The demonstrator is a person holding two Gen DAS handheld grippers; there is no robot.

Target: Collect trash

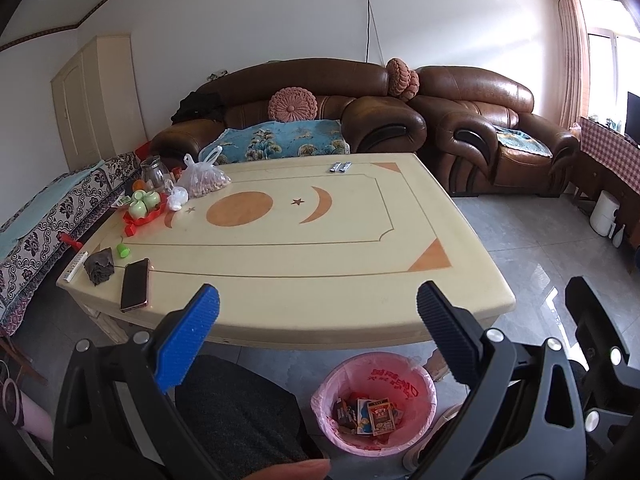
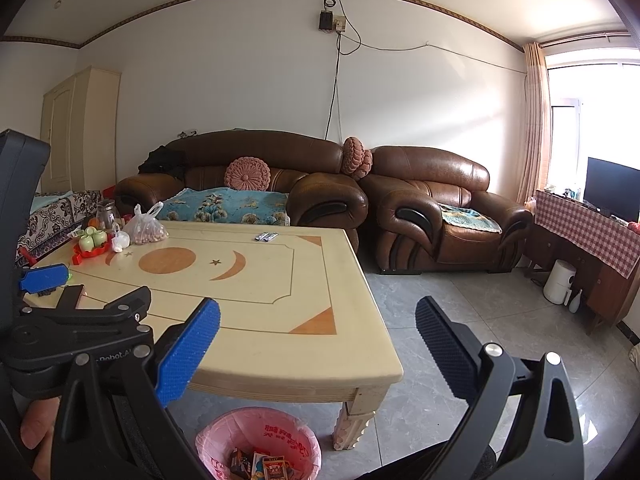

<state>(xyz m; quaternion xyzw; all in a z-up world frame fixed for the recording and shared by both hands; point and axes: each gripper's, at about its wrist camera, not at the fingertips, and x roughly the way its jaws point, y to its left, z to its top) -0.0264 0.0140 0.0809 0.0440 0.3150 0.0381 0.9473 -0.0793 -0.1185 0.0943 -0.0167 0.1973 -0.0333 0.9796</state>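
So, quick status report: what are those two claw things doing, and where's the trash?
Left gripper open, empty. Right gripper open, empty. Pink-lined round trash bin holds wrappers, on floor before cream table. Nothing blocking.

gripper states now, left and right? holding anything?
Left gripper: open, holding nothing, above the near table edge.
Right gripper: open, holding nothing.

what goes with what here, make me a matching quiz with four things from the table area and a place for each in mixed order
Things:
1. phone
2. two small packets
3. snack wrappers
4. green cups

Places:
A. in the pink-lined bin on the floor
B. far edge of the table, by the sofa
C. on the red tray
D. near left corner of the table

Pairs: 1-D, 2-B, 3-A, 4-C
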